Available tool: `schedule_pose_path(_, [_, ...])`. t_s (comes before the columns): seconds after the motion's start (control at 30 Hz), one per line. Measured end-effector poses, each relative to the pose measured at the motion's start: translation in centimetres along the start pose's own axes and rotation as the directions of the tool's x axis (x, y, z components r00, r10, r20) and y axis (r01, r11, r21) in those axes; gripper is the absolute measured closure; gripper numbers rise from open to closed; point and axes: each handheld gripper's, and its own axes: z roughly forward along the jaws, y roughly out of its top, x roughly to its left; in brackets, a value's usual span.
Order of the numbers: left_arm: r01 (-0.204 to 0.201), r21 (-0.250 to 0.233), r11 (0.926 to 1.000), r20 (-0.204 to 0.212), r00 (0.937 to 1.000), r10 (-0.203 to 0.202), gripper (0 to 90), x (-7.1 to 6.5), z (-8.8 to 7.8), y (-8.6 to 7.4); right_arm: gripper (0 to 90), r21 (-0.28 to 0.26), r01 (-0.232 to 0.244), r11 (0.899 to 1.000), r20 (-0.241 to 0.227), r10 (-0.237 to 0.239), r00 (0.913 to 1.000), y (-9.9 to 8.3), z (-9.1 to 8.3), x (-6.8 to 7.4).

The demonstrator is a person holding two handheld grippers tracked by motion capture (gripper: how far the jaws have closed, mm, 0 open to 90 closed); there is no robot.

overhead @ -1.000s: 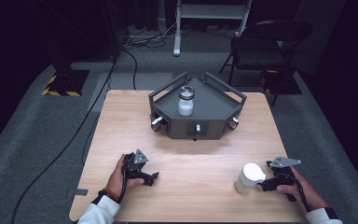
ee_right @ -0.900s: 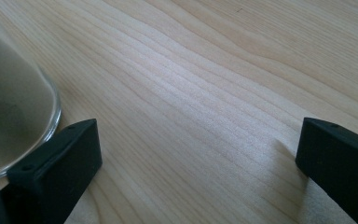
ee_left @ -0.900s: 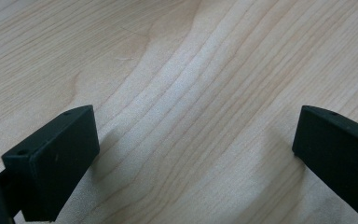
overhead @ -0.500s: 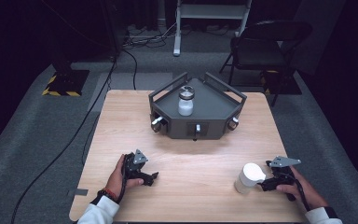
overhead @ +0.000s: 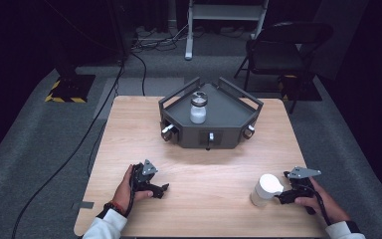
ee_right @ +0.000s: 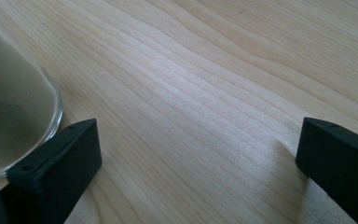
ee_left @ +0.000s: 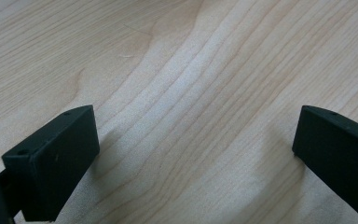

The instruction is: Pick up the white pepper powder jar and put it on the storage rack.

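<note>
The right claw (overhead: 284, 195) rested wide open and empty on the pale wooden tabletop (overhead: 214, 169), just beside the white upright jar (overhead: 266, 189) outside its left jaw, so a clean grasp meant swinging left to straddle it; the left claw (overhead: 160, 189) lay open and empty.

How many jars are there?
2: one jar stands in the grey tray at the table's far side; one white jar stands beside the right tool.

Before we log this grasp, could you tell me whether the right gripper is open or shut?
Open. In the right gripper view its black jaws stand wide apart over bare wood, and the white jar sits beside one jaw, not between them.
</note>
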Motion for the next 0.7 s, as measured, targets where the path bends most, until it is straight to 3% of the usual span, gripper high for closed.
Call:
schedule_pose_path(0.23, [0.003, 0.001, 1.0, -0.003, 1.0, -0.003, 0.2, -0.1, -0.1, -0.1, 0.0, 0.001, -0.001, 1.0, 0.003, 0.001, 1.0, 0.0, 0.0, 0.1])
schedule_pose_path(0.33, [0.002, 0.002, 1.0, -0.003, 1.0, -0.002, 0.1, -0.1, -0.1, -0.1, 1.5, 0.025, 0.015, 1.0, 0.002, -0.015, 0.9999, 0.4, -0.4, -0.2])
schedule_pose_path(0.47, [0.004, 0.003, 1.0, -0.002, 1.0, -0.004, 0.1, -0.1, -0.1, 0.0, 2.1, -0.025, -0.016, 1.0, -0.02, 0.016, 0.9997, -0.5, -1.8, -0.9])
schedule_pose_path(0.6, [0.003, 0.002, 1.0, -0.002, 1.0, -0.003, 0.1, -0.1, -0.1, 0.0, 2.0, -0.061, 0.01, 0.998, -0.033, -0.012, 0.9994, -1.1, -3.6, -0.6])
schedule_pose_path(0.7, [0.002, 0.002, 1.0, -0.002, 1.0, -0.002, 0.1, -0.1, -0.1, 0.0, 1.7, -0.065, 0.066, 0.996, -0.056, -0.069, 0.996, -1.0, -4.3, 0.2])
